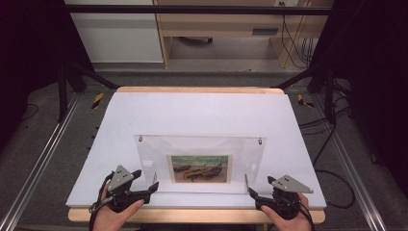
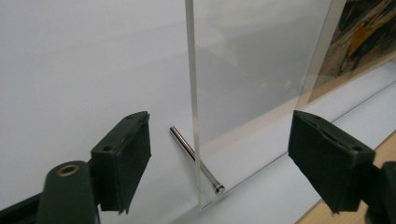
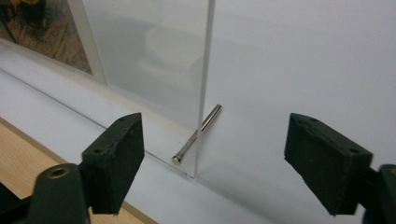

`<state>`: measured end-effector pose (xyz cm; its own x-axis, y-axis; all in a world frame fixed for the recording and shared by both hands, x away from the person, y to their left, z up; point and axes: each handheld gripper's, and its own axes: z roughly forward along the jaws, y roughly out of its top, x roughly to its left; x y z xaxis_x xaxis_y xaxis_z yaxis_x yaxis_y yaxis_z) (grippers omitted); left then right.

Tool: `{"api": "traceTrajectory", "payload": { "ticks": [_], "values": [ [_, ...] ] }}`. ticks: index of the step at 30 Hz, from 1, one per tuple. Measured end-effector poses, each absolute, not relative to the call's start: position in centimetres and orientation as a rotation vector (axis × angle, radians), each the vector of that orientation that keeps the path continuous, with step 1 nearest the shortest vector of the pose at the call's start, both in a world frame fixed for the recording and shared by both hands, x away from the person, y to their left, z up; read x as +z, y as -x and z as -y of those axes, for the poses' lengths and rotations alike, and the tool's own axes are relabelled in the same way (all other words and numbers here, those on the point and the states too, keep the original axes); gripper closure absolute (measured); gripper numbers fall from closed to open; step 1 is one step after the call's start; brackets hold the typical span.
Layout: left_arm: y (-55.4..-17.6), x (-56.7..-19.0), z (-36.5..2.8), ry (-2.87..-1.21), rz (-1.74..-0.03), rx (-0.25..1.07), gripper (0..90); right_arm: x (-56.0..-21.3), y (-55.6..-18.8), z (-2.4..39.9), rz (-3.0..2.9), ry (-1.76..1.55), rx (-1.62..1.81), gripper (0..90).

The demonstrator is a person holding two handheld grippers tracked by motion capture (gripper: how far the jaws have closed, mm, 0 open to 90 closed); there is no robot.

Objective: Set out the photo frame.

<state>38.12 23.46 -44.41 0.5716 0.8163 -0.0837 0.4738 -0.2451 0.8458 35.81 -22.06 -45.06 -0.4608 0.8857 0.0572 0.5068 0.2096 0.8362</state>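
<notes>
Clear acrylic picture frame with painted print stands upright on white table sheet, near front edge. Left gripper and right gripper both released, jaws straddling frame's side edges. Risk: uneven closing tips frame or dislodges thin metal leg pin.

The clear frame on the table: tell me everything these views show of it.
The frame is a clear, acrylic-looking panel standing about upright near the front edge of the white table. A small picture of boats sits low at its centre. A metal pin pierces its lower left corner and another pin its lower right; two small fittings mark the top corners. Both grippers are open at its lower corners, not touching it.
</notes>
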Motion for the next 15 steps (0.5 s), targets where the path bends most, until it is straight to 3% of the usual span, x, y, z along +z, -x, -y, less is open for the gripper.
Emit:
{"api": "traceTrajectory", "payload": {
  "ticks": [8, 15],
  "values": [
    [-38.2, -44.3, -24.3, -1.884, -1.033, 0.474, 11.8, -44.9, -35.4, 23.1, -2.019, -1.288, 1.159, 9.1],
    [-38.2, -44.0, -25.6, -1.856, -1.038, 0.486, 9.3, -44.7, -35.0, 24.4, -1.968, -1.321, 1.151, 8.1]
  ]
}}
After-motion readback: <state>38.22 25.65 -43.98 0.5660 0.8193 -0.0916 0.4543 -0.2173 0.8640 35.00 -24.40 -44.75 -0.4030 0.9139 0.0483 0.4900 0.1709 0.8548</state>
